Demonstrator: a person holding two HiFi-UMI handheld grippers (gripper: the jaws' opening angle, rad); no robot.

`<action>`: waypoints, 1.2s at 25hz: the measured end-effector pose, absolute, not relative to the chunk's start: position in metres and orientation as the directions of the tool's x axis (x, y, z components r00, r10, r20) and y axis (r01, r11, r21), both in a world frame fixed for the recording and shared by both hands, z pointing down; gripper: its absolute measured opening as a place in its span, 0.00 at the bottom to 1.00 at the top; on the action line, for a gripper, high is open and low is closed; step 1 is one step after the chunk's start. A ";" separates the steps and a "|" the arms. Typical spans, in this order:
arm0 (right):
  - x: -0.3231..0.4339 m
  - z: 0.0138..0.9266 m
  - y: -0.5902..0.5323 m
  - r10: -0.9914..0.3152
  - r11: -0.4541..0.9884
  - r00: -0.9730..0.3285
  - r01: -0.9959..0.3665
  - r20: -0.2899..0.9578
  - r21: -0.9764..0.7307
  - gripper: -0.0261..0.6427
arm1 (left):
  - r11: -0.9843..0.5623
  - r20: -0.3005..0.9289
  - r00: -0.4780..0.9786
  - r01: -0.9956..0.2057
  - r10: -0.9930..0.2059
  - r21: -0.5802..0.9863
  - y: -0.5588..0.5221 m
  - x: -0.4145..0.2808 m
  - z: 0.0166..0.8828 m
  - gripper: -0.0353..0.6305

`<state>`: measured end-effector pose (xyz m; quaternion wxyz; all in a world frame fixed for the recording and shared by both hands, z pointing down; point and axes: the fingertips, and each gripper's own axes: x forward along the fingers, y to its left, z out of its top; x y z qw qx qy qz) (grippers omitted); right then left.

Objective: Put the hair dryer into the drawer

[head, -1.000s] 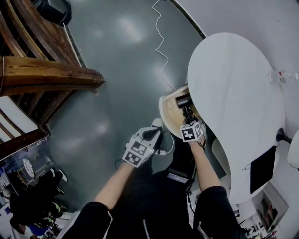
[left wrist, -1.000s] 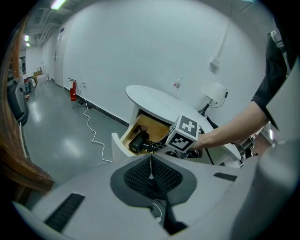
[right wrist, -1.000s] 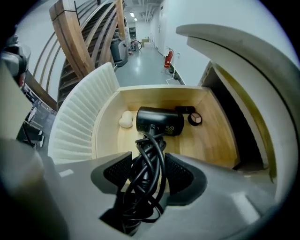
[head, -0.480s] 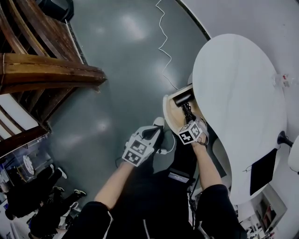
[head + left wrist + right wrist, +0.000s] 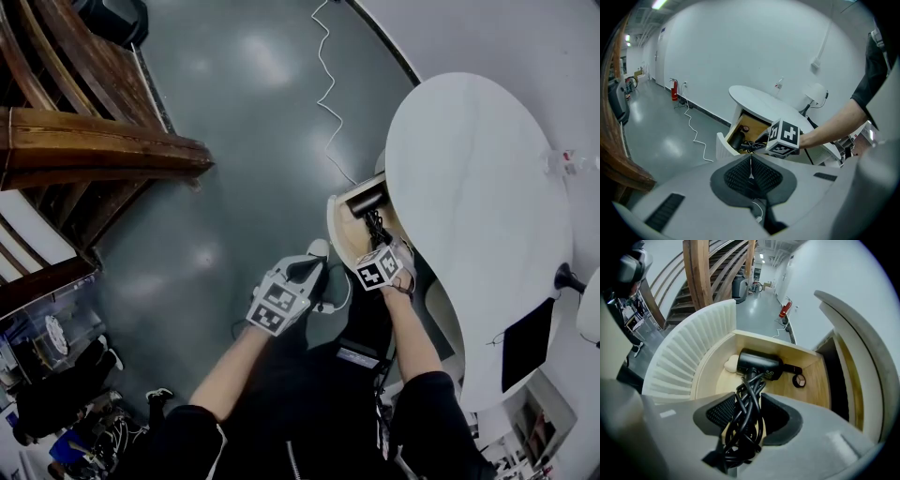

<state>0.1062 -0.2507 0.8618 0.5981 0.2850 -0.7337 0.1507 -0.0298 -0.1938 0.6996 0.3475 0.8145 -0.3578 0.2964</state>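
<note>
The black hair dryer lies on its side on the wooden floor of the open drawer under the white table; in the head view the hair dryer shows at the drawer's far end. Its coiled black cord runs back between the pads of my right gripper, which point steeply down over the drawer and are shut on the bundle. These jaws have just been opening a little, with the cord still between them. My left gripper hangs beside the drawer, shut and empty.
The drawer has a white fluted curved front. A small round thing and a pale lump lie next to the dryer. A white oval table top covers the drawer's right side. A white cable trails on the grey floor; wooden stairs stand left.
The right gripper has rolled slightly over the drawer, its marker cube turning. The hair dryer stays in the drawer and the left gripper has not moved.
</note>
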 end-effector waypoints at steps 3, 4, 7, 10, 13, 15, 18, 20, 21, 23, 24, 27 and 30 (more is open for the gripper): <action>0.107 0.855 -0.251 -0.266 0.776 -0.128 -0.617 0.955 0.133 0.30 | -0.509 0.732 0.570 -0.786 -0.373 0.352 -0.193 -0.031 0.698 0.07; 0.107 0.852 -0.252 -0.273 0.768 -0.136 -0.627 0.952 0.131 0.30 | -0.511 0.732 0.570 -0.785 -0.373 0.351 -0.194 -0.031 0.697 0.07; 0.107 0.845 -0.251 -0.284 0.751 -0.161 -0.650 0.945 0.115 0.29 | -0.518 0.732 0.572 -0.781 -0.371 0.347 -0.195 -0.030 0.695 0.07; 0.109 0.833 -0.250 -0.304 0.755 -0.177 -0.644 0.936 0.124 0.22 | -0.532 0.730 0.576 -0.774 -0.368 0.343 -0.197 -0.025 0.692 0.07; 0.109 0.826 -0.245 -0.317 0.791 -0.172 -0.590 0.933 0.160 0.14 | -0.549 0.723 0.586 -0.763 -0.364 0.342 -0.198 -0.019 0.687 0.07; 0.109 0.818 -0.242 -0.326 0.805 -0.172 -0.566 0.930 0.178 0.08 | -0.562 0.718 0.595 -0.753 -0.361 0.342 -0.198 -0.014 0.683 0.07; 0.109 0.804 -0.242 -0.337 0.794 -0.191 -0.583 0.922 0.169 0.05 | -0.580 0.709 0.608 -0.739 -0.357 0.342 -0.200 -0.008 0.675 0.07; 0.112 0.796 -0.241 -0.339 0.790 -0.198 -0.591 0.920 0.164 0.05 | -0.589 0.702 0.620 -0.729 -0.351 0.349 -0.201 -0.002 0.671 0.07; 0.113 0.793 -0.240 -0.342 0.790 -0.199 -0.589 0.918 0.167 0.05 | -0.594 0.700 0.623 -0.725 -0.349 0.349 -0.201 0.000 0.669 0.07; 0.115 0.784 -0.239 -0.351 0.790 -0.206 -0.589 0.914 0.171 0.05 | -0.607 0.694 0.627 -0.719 -0.354 0.340 -0.204 0.003 0.664 0.07; 0.115 0.779 -0.240 -0.358 0.787 -0.212 -0.593 0.909 0.171 0.05 | -0.614 0.690 0.629 -0.715 -0.357 0.334 -0.206 0.004 0.662 0.07; 0.116 0.758 -0.243 -0.390 0.766 -0.232 -0.619 0.891 0.174 0.05 | -0.634 0.674 0.642 -0.702 -0.366 0.324 -0.213 0.008 0.651 0.07; 0.120 0.735 -0.243 -0.428 0.736 -0.249 -0.654 0.869 0.175 0.05 | -0.654 0.671 0.654 -0.683 -0.349 0.325 -0.212 0.012 0.647 0.07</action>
